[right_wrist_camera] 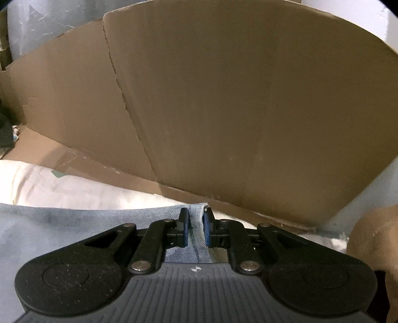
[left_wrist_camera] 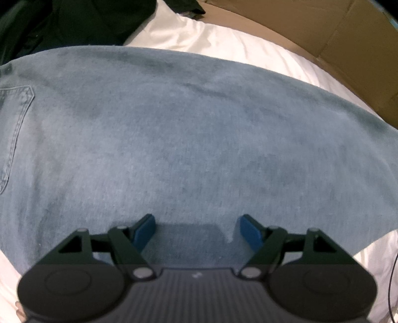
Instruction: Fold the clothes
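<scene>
Jeans (left_wrist_camera: 189,139) lie spread flat across a white bed sheet (left_wrist_camera: 223,42), their pale blue denim filling most of the left wrist view, with a stitched back pocket (left_wrist_camera: 15,129) at the far left. We judge that they are laid out smooth so a fold can fall cleanly.

Our right hand-held gripper (right_wrist_camera: 196,232) is clenched on a doubled edge of the denim: a narrow band of cloth with a seam runs up between the blue pads (right_wrist_camera: 207,231) and pokes out just past the fingertips. We read this as the grip that will carry one end of the garment over the rest; the thick seam gives the pads something firm to bite.

Our left hand-held gripper (left_wrist_camera: 196,231) points steeply down over the middle of the jeans with its jaws standing wide and nothing between them. Whether the fingertips touch the cloth we cannot tell. It seems placed to pin or catch the fabric where the fold line should run.

Beyond the sheet, brown cardboard (right_wrist_camera: 223,99) stands as a wall along the far side, and dark clothing (left_wrist_camera: 74,22) lies heaped at the top left of the left view, apart from the jeans.
</scene>
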A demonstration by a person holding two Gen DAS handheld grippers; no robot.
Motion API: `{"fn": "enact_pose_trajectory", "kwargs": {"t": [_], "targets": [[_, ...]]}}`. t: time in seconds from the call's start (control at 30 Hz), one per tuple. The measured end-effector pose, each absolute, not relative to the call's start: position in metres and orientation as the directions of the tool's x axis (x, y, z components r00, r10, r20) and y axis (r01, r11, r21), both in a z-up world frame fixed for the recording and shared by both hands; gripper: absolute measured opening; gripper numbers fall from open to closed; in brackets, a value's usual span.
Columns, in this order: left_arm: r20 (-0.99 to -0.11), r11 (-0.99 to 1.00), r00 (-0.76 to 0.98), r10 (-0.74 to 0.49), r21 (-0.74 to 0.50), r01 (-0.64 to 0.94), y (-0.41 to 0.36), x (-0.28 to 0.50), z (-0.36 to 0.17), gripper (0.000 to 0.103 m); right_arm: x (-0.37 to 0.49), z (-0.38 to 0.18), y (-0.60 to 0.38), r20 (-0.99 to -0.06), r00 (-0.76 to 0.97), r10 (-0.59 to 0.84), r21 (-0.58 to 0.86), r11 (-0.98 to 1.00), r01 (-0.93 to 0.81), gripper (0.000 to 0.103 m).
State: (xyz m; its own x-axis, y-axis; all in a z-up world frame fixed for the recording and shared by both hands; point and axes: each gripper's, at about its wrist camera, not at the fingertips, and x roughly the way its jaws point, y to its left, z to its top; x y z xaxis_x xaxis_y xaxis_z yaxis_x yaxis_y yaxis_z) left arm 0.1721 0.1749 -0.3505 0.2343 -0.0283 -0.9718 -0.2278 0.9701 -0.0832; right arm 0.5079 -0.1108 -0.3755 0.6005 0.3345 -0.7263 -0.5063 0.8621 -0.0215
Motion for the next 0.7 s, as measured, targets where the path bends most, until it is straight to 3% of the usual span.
{"fn": "enact_pose_trajectory", "kwargs": {"t": [0.47,0.53,0.57,0.6,0.7], "targets": [[-0.971,0.973,0.237,-0.029,-0.082,-0.216,0.174,0.17,-0.352,0.079,0.527,-0.388,-0.103,-0.744,0.579,0.333,-0.009,0.862,-0.507,0.011],[-0.967,0.974,0.252,-0.029,-0.084,-0.209,0.176,0.171,-0.349,0.079,0.528,-0.388,-0.104,-0.752,0.571,0.328,0.004,0.869,-0.495,0.014],[-0.965,0.974,0.262,-0.025,-0.083,-0.21,0.177,0.172,-0.347,0.079,0.527,-0.385,-0.105,-0.751,0.574,0.328,0.008,0.872,-0.489,0.019],[-0.962,0.974,0.272,-0.02,-0.08,-0.214,0.179,0.172,-0.345,0.079,0.526,-0.381,-0.106,-0.747,0.578,0.329,0.01,0.875,-0.485,0.03],[-0.958,0.974,0.285,-0.023,-0.086,-0.212,0.18,0.172,-0.343,0.079,0.517,-0.365,-0.115,-0.722,0.605,0.337,0.003,0.875,-0.483,0.038]]}}
